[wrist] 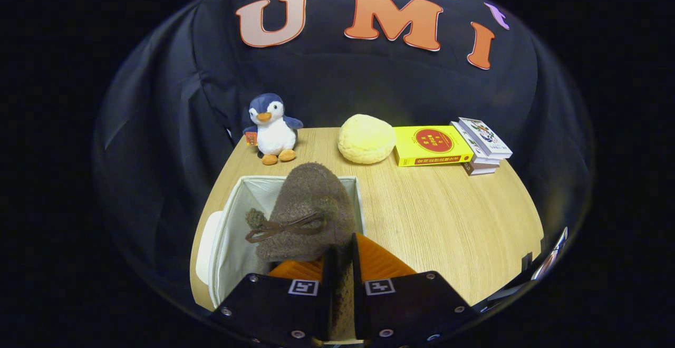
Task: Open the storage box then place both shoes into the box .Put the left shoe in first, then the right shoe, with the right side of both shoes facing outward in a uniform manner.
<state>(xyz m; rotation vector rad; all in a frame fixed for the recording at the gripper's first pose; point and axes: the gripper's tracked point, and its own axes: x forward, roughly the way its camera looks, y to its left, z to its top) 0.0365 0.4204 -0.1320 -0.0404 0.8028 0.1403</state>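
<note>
My gripper (341, 263) is shut on a fuzzy brown shoe (311, 208) with a brown bow on its upper. The shoe points away from me and hangs over the open white storage box (232, 226), toe toward the box's far wall. Both fingers press on the shoe's rear edge, which fills the narrow gap between them. The box's white fabric lining shows to the left of the shoe, and a white lid piece (206, 248) lies against the box's left outer side. What lies on the box's floor is hidden by the shoe.
At the back of the wooden table (448, 221) stand a plush penguin (271, 129), a yellow round cushion (366, 138), a yellow book (431, 146) and a small stack of books (482, 145). Black cloth walls the booth behind.
</note>
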